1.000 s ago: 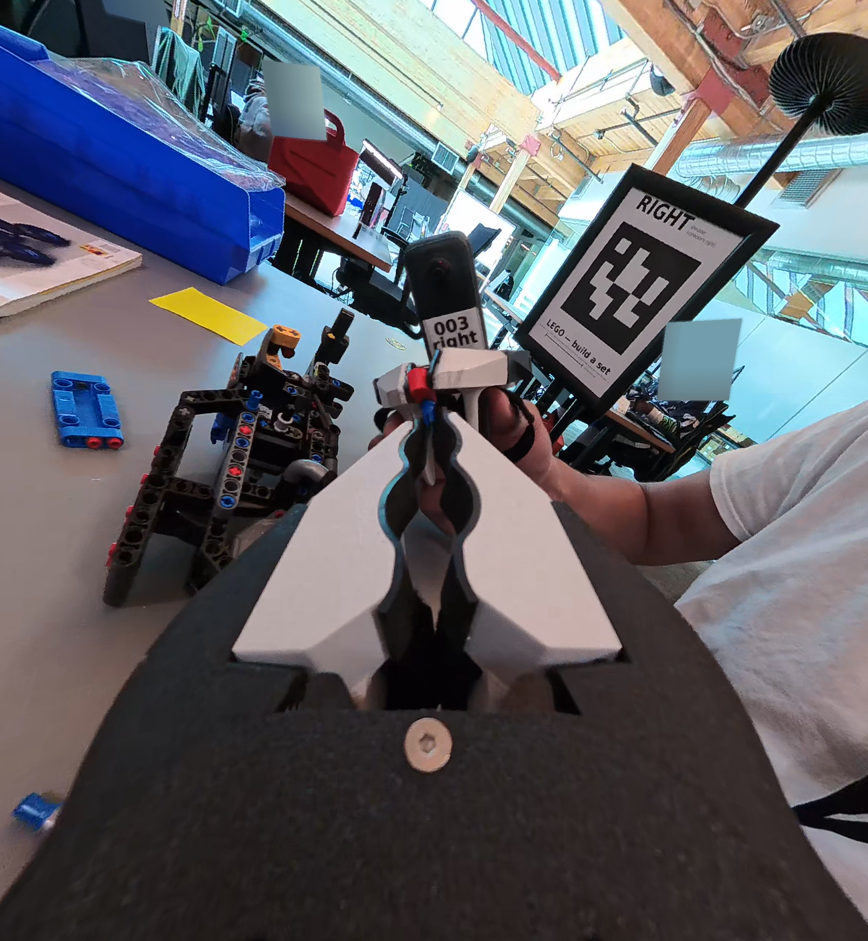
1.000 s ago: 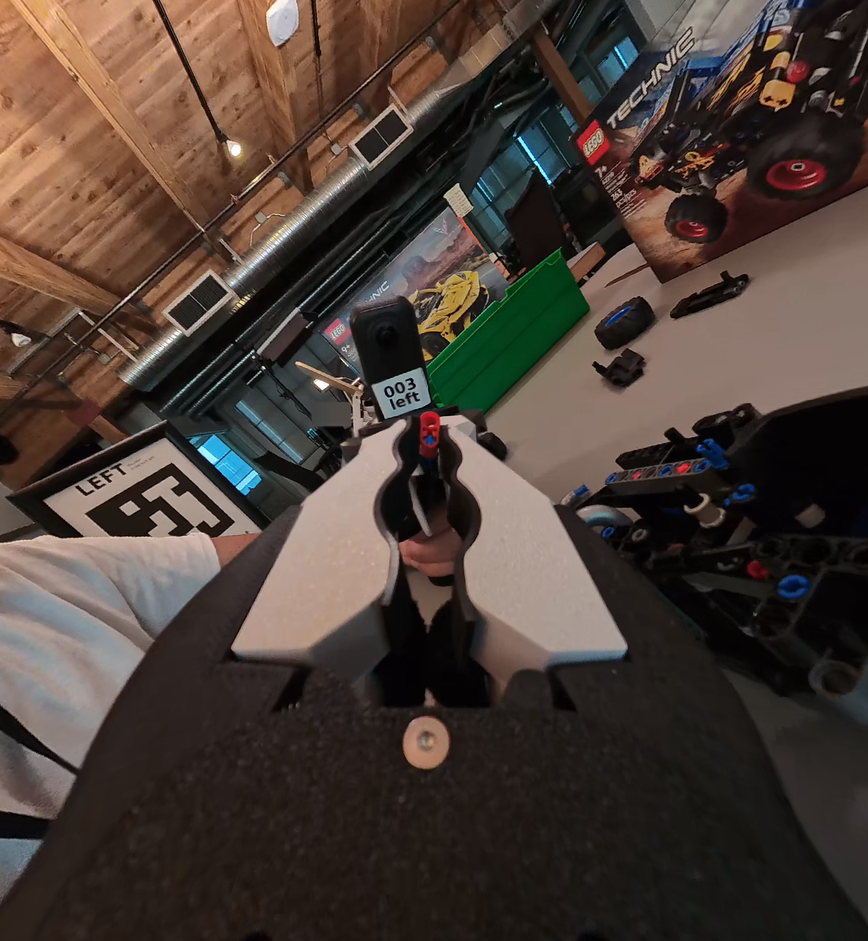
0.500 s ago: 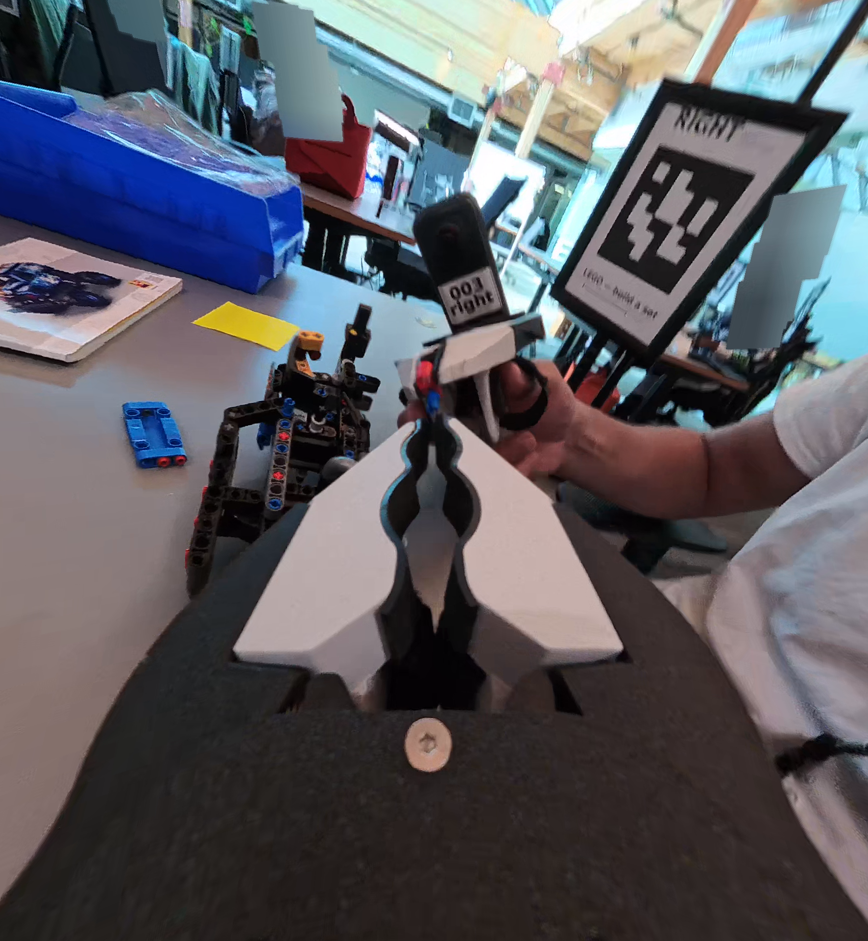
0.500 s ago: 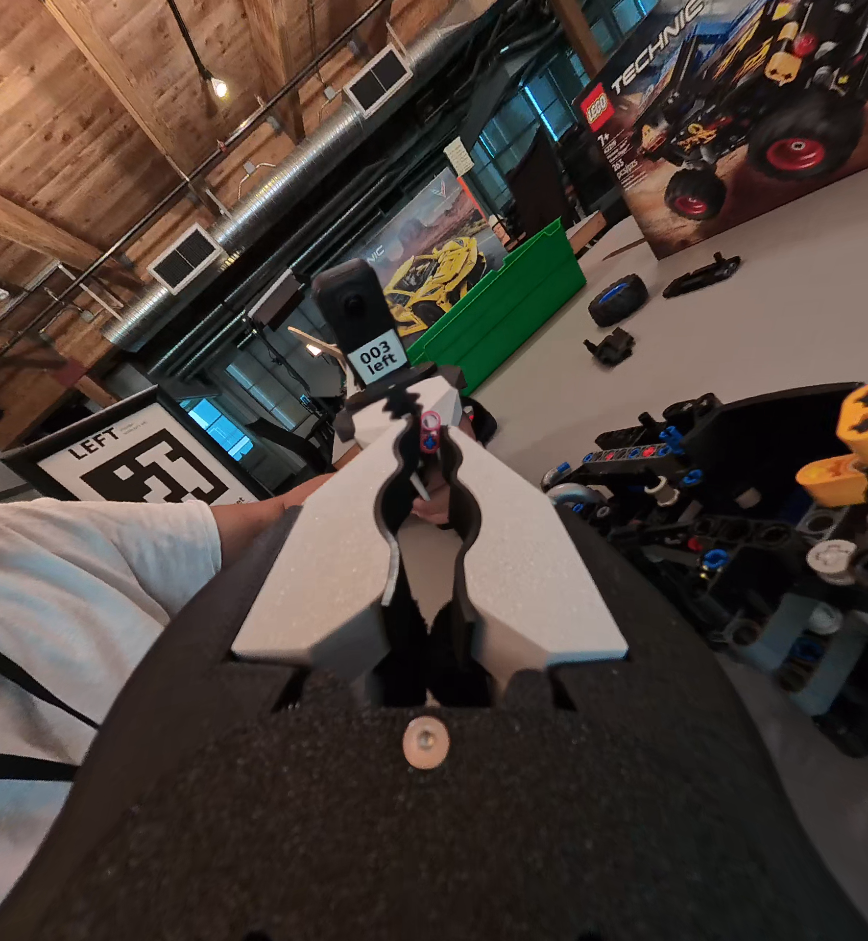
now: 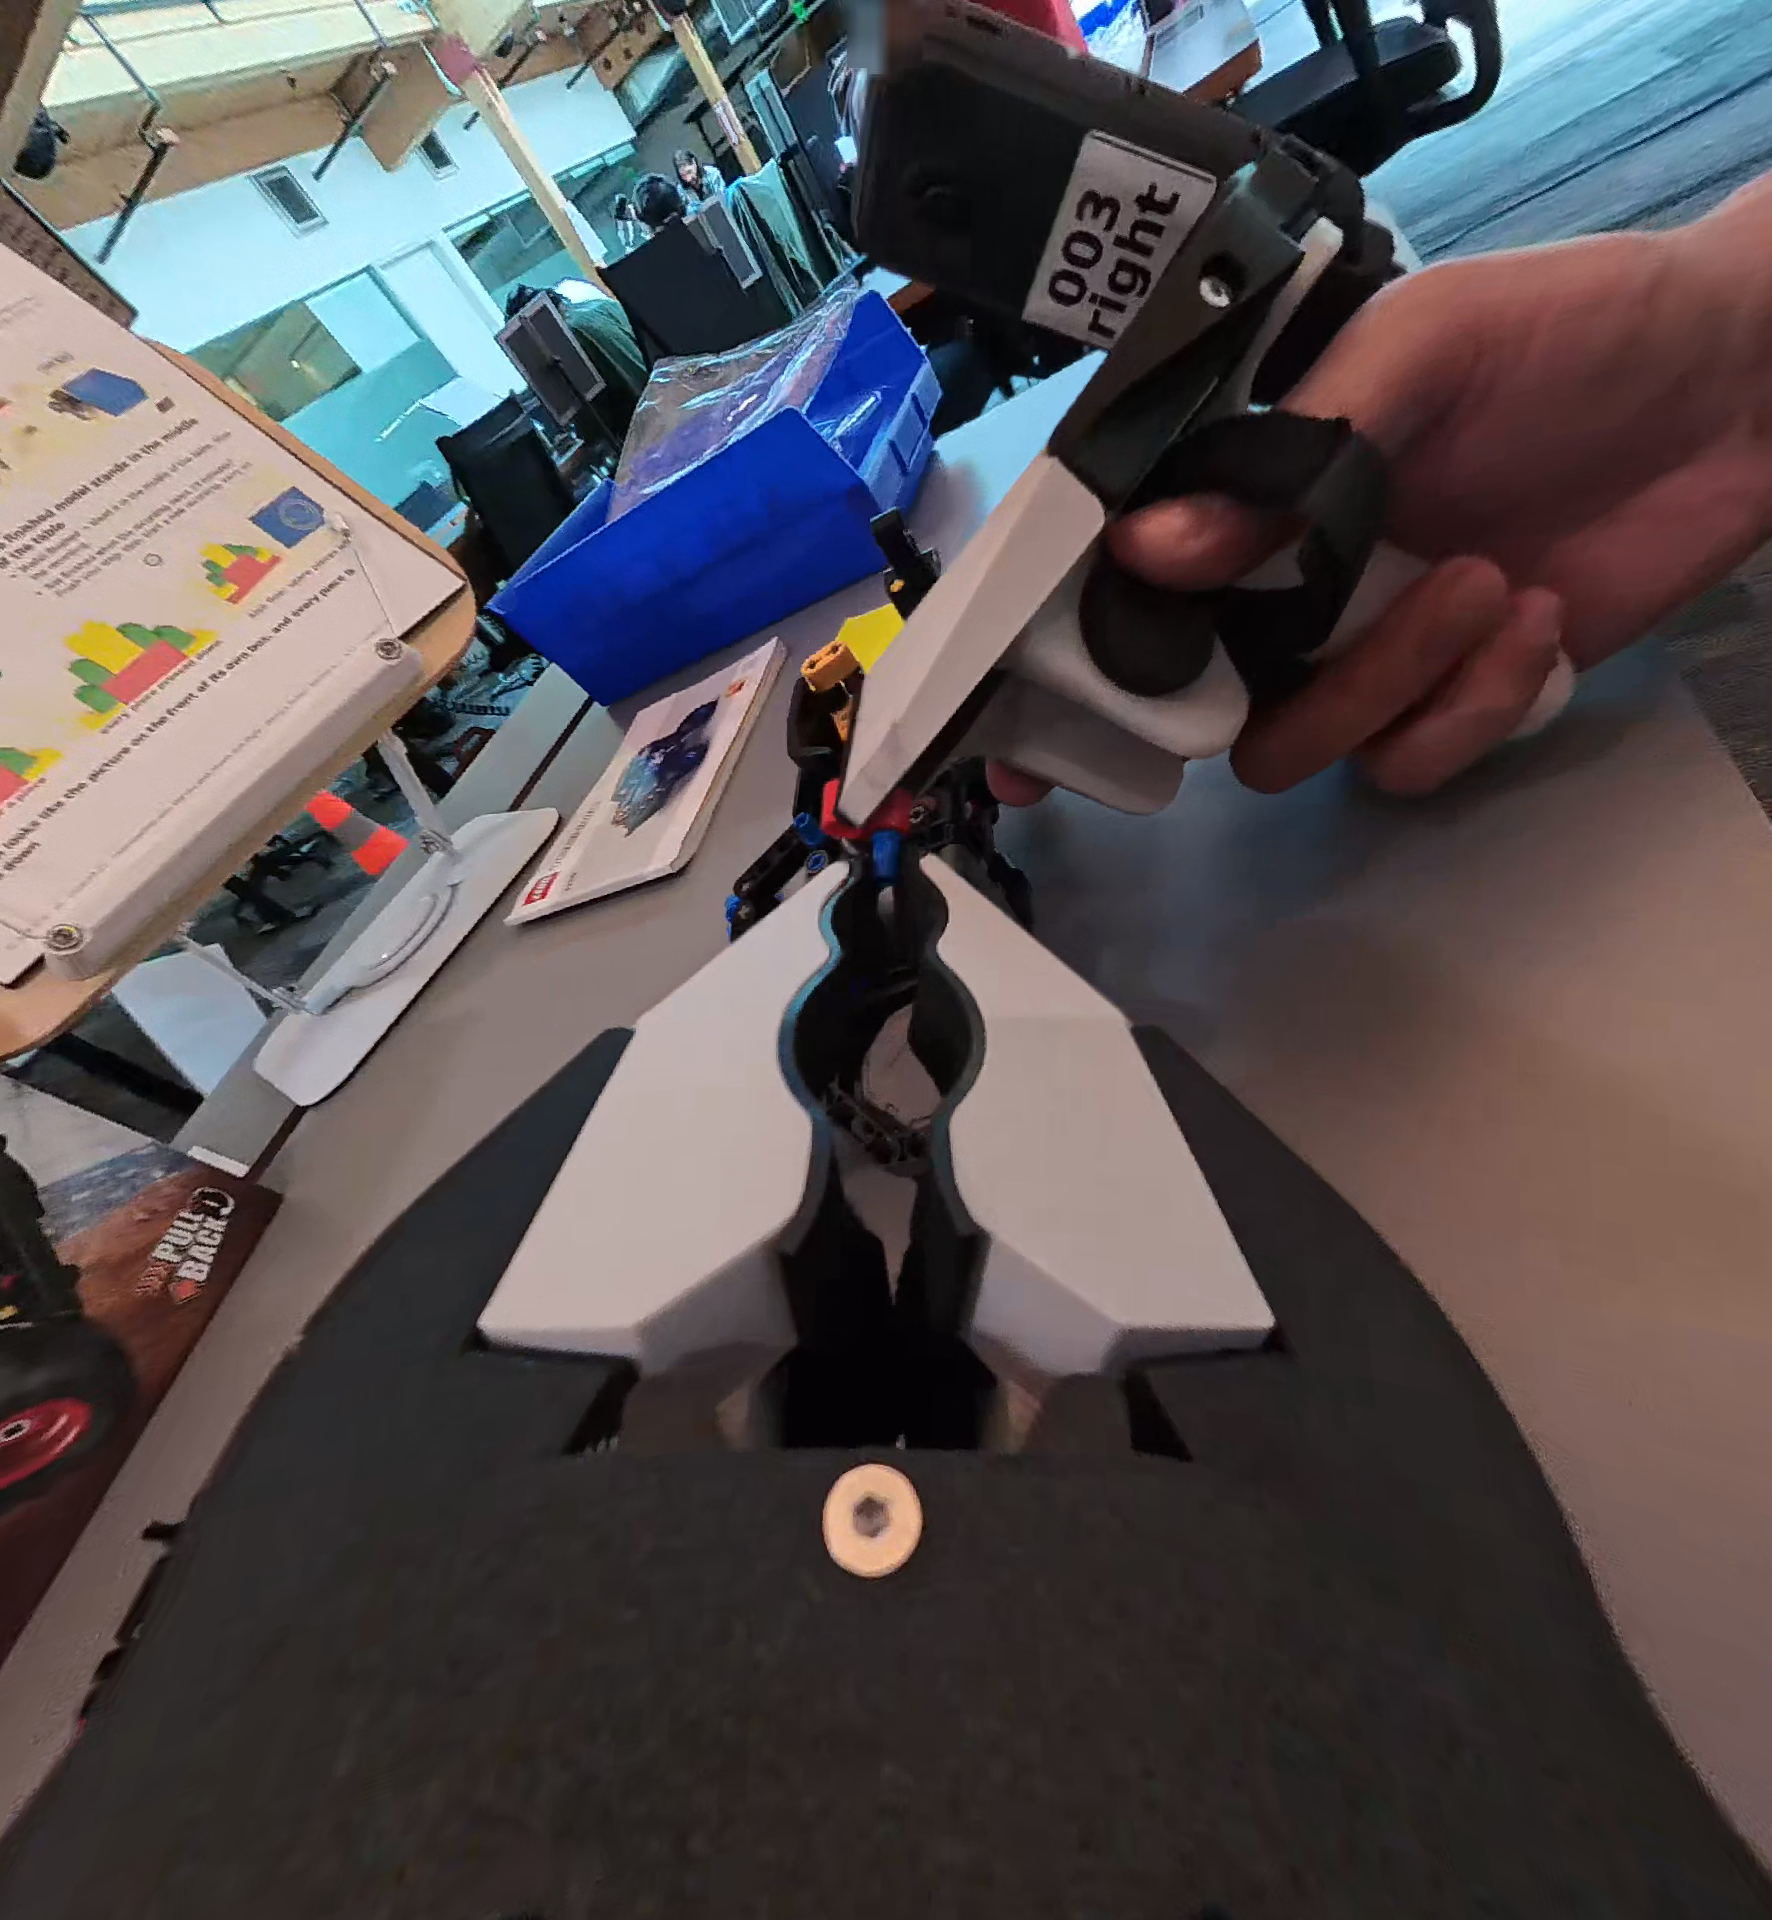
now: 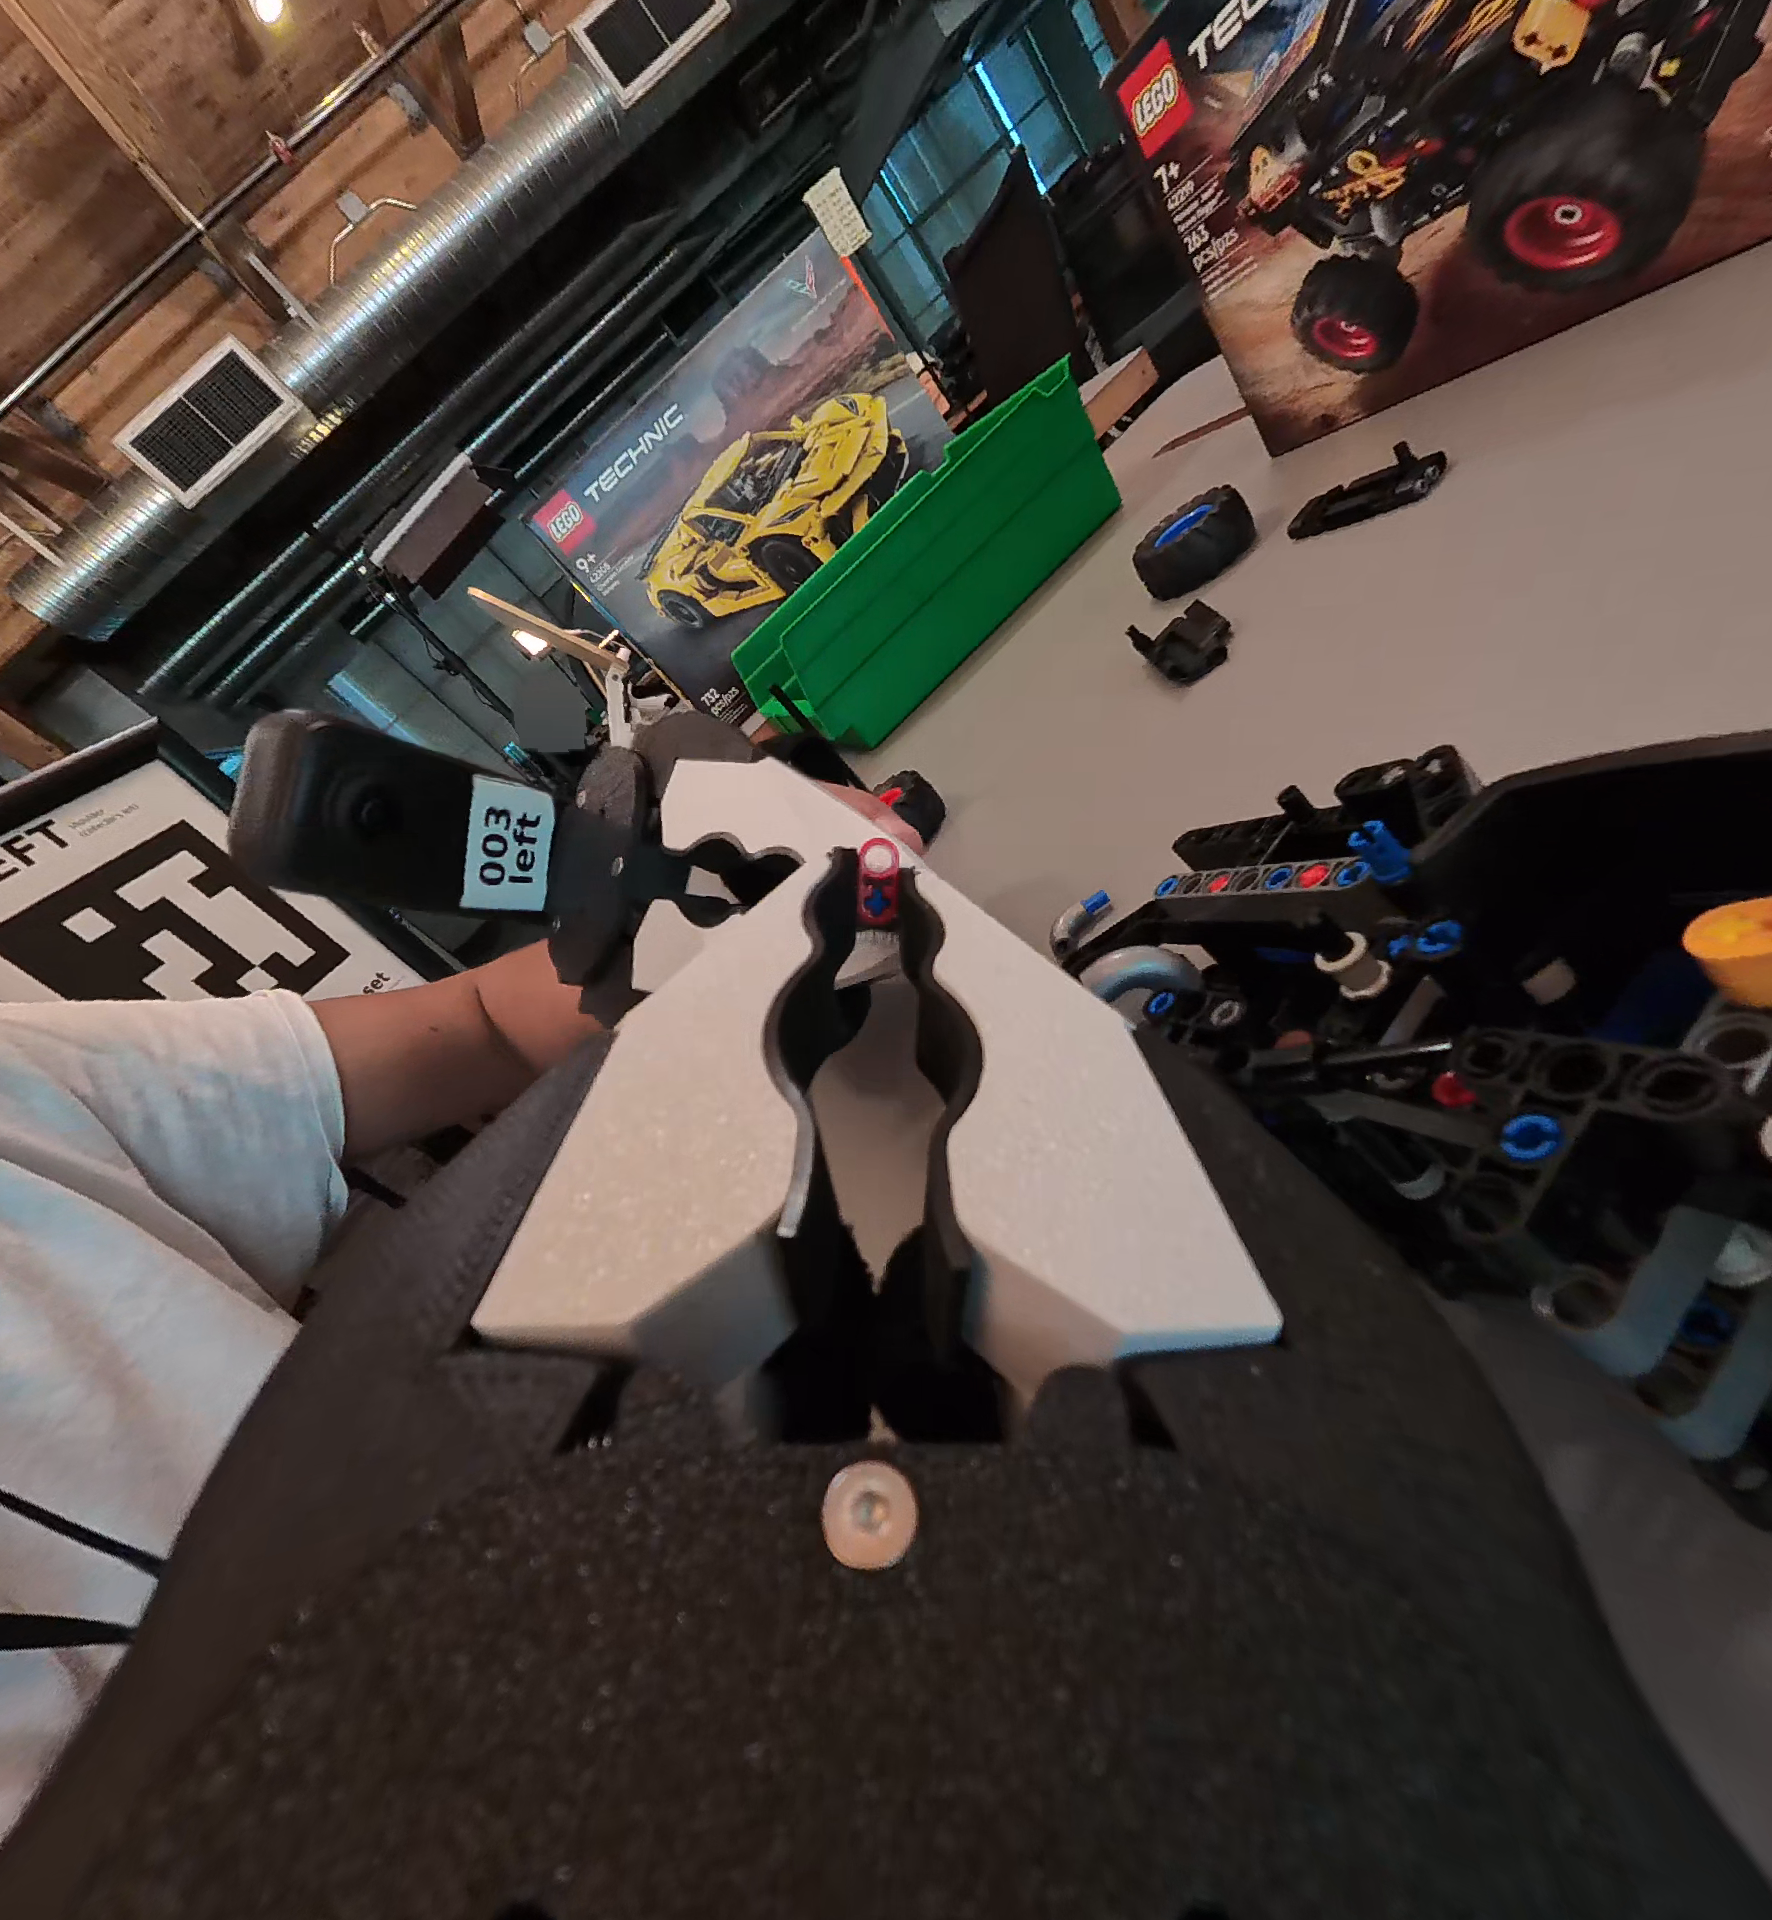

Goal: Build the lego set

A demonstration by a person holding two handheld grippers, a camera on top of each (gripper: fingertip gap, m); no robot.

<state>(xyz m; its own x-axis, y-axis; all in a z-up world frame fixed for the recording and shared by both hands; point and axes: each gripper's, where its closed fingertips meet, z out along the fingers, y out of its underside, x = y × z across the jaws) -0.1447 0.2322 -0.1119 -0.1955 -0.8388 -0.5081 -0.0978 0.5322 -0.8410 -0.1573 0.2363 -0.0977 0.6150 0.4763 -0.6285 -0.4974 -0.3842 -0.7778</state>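
both grippers, left gripper [image 5: 877,883] and right gripper [image 6: 877,883], have jaws clamped on one small red-and-blue plastic pin piece [image 6: 876,881], held above the grey bench [image 6: 1484,540].

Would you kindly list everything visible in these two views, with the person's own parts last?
Red and blue connector piece: one, pinched at the right fingertips.
Black brick chassis: one, on the grey table.
Wheel: one, black and blue, far table.
Green bin: one, far edge.
Blue bin: one, behind the instruction booklet.
Truck box: one, standing.
Left gripper: shut, touching the piece.
Right gripper: shut on it.
Hand: one, holding the right gripper.
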